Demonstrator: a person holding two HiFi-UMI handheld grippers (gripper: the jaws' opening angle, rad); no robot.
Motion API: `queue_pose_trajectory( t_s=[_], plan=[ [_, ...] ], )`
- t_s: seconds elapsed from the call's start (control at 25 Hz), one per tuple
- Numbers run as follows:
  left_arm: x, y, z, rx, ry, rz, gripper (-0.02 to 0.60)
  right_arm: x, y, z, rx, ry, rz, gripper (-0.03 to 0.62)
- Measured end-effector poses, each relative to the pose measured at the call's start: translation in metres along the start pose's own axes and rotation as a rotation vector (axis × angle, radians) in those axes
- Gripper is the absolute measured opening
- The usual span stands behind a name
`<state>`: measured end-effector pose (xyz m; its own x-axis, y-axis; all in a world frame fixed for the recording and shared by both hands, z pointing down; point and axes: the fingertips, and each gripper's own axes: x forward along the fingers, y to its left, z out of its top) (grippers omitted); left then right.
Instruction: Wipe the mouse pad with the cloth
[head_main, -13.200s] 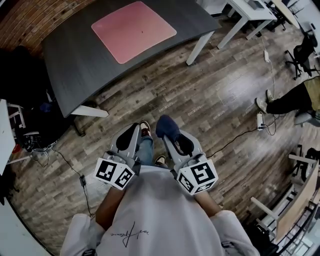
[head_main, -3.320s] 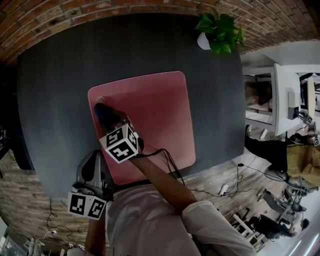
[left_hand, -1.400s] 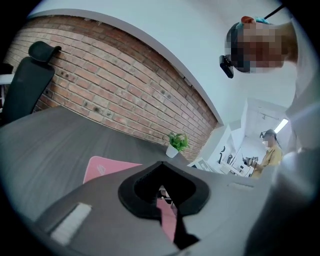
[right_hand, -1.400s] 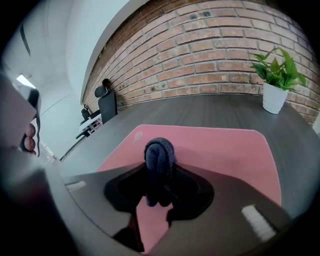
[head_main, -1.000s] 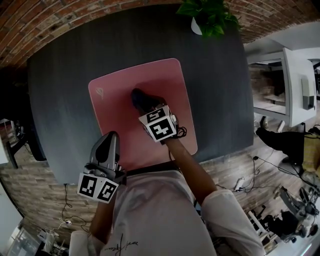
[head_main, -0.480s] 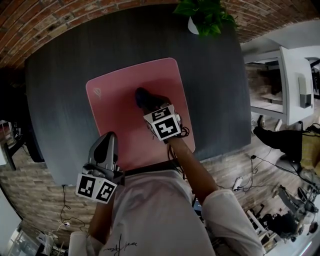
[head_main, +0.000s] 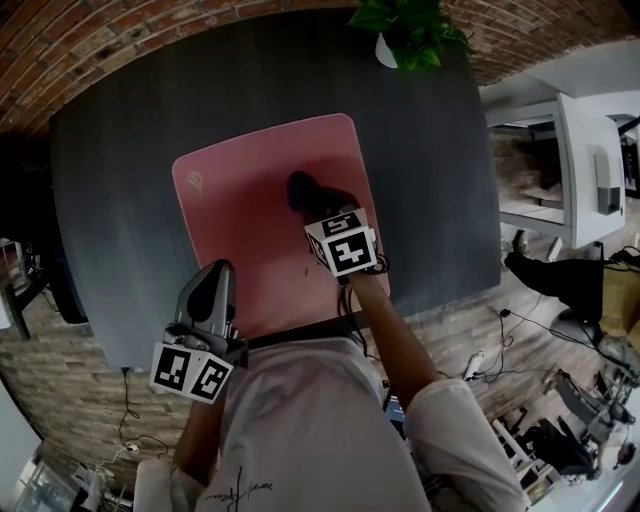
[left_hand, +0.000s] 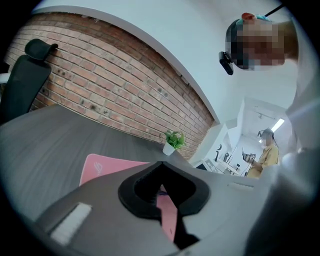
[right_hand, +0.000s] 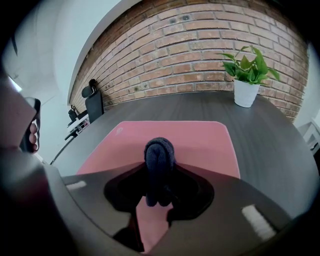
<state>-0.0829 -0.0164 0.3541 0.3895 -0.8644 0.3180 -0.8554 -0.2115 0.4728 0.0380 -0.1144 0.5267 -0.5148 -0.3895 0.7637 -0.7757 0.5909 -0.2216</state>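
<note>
The right arm is stretching forward over the table, the right gripper pinching a dark cloth and pressing it onto the pink mouse pad directly beneath. The left gripper is hovering behind it, jaws pressed together, empty.

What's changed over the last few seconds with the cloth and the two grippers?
The right gripper, shut on the dark cloth, has swept it across the pink mouse pad, from the left side by the logo to right of centre. The left gripper stayed idle by the pad's near-left corner, holding nothing. The pad lies where it was.
</note>
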Motion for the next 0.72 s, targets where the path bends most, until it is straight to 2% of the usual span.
queue_pose_trajectory(
  t_s=[0.72],
  plan=[
    [-0.003, -0.013, -0.006, 0.02, 0.017, -0.03, 0.018, -0.022, -0.03, -0.021, 0.044, 0.003, -0.065, 0.126]
  ],
)
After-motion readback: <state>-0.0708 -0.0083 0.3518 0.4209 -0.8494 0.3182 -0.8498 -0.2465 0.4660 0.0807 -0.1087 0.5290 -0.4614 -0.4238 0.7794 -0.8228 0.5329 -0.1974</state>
